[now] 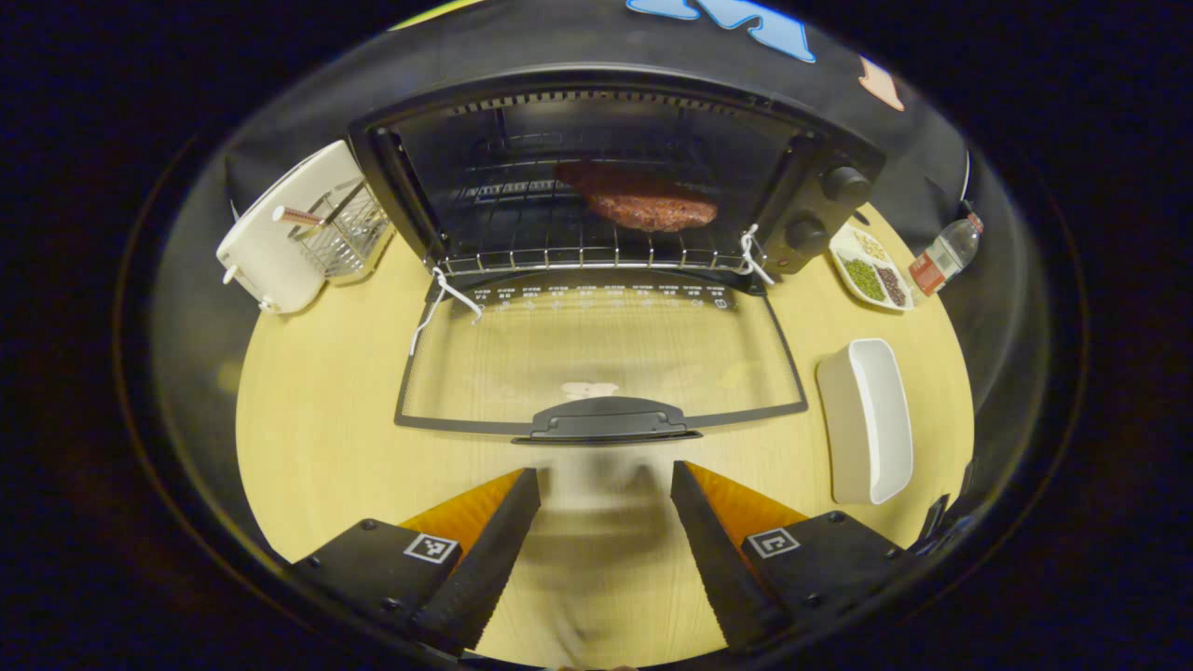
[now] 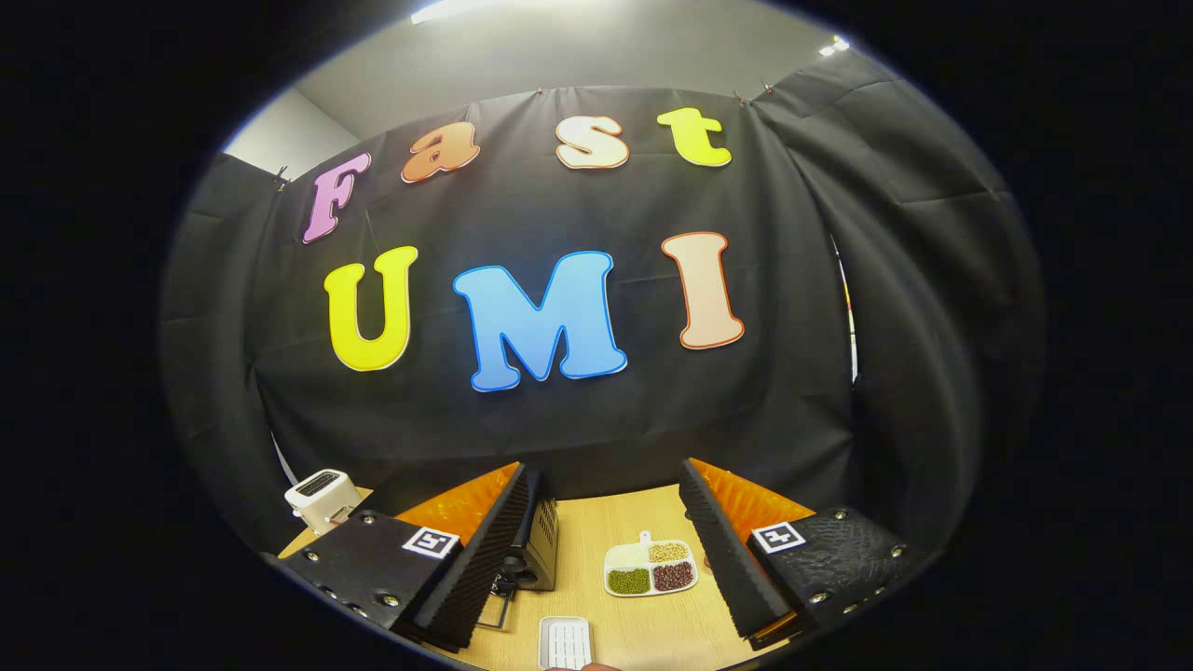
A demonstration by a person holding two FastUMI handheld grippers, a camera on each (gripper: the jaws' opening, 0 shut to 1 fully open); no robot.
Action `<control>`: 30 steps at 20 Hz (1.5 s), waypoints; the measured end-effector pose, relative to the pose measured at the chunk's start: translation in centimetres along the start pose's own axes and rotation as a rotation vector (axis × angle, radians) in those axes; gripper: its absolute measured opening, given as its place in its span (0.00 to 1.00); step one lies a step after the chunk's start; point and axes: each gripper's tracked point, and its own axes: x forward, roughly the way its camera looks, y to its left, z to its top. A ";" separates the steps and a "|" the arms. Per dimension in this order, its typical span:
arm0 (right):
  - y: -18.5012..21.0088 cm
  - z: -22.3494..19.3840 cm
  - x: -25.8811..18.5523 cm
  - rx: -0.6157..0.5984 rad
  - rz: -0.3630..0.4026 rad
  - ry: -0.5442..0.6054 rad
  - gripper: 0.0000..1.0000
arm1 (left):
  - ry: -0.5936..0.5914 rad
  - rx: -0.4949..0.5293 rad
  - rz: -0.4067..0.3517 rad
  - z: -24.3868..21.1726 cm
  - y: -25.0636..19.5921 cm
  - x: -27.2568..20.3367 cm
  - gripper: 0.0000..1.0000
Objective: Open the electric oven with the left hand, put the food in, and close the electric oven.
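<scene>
We judge the task about two-thirds done: the black electric oven (image 1: 615, 168) stands open at the back of the pale wooden table (image 1: 317, 438), and the brown meat patty (image 1: 643, 200) lies on its wire rack (image 1: 522, 224). Only closing is left. The glass door (image 1: 596, 354) lies flat, its black handle (image 1: 610, 419) just ahead of our left gripper (image 1: 604, 522), whose fingers stand apart and empty. The right gripper (image 2: 601, 550) hangs spread too, holding nothing, above the white sectioned dish of beans (image 2: 650, 567).
</scene>
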 end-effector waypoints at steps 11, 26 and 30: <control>0.2 -0.3 0.2 -0.011 -0.025 0.014 0.98 | 0.105 -0.018 -0.010 -0.2 0.8 3.3 1.00; 0.9 0.6 -0.5 -0.018 -0.013 -0.004 0.98 | 0.000 0.032 -0.037 1.1 0.8 -0.5 0.96; 1.4 0.5 -0.7 -0.008 -0.002 -0.005 0.99 | -0.055 0.035 -0.042 2.0 0.7 -2.3 0.96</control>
